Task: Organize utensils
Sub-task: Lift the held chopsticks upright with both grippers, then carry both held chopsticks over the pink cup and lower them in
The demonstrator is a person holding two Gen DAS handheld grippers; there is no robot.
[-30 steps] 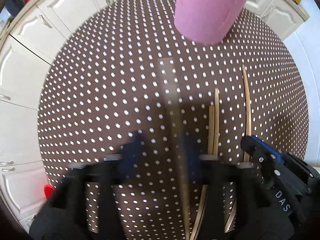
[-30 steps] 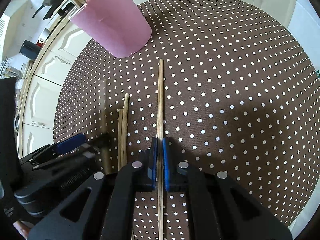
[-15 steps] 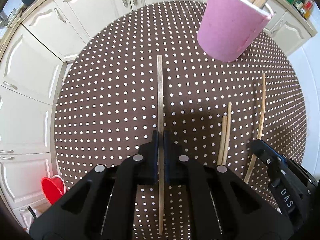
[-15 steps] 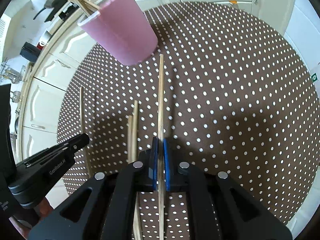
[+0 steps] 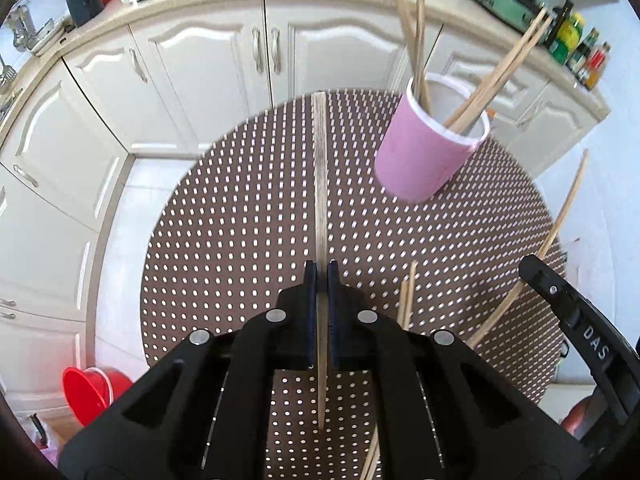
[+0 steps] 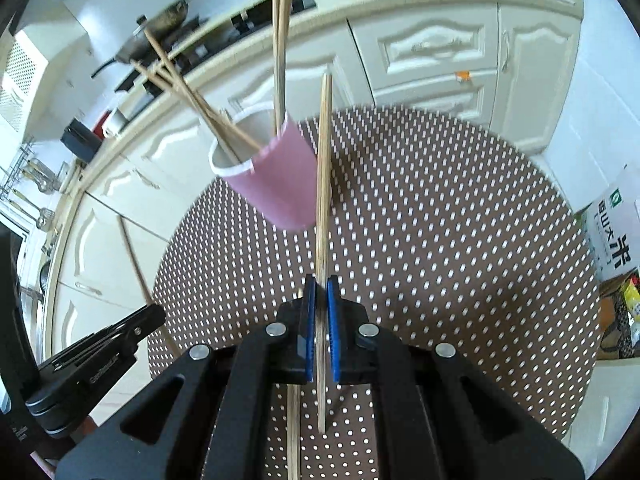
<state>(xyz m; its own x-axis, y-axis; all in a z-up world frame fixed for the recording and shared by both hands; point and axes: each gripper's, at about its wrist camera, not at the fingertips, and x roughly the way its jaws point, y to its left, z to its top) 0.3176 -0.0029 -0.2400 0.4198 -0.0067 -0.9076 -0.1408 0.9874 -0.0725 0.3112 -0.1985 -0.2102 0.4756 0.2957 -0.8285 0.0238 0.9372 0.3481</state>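
Both grippers are up off the round polka-dot surface (image 5: 240,216), each with a chopstick in its grip. The left gripper (image 5: 321,280) has its jaws clamped on a wooden chopstick (image 5: 320,184) that runs straight ahead, its far tip reaching over the surface's far edge in this view; its near end pokes out behind the pads. The right gripper (image 6: 321,292) has its jaws closed tight on a second chopstick (image 6: 323,176), which crosses in front of the pink cup (image 6: 276,184) and hides a strip of the cup's side.

The pink cup stands toward the far side of the surface and already bristles with chopsticks (image 6: 188,80) fanning out of its white rim; several run out of the top of the picture, so their ends are cut off. Everything here is a little motion-blurred.

Two loose chopsticks (image 5: 408,296) lie on the cloth just right of the left gripper, mostly covered by its black body. In the left wrist view the right gripper shows only as a dark edge at the right, its stick jutting up past it.
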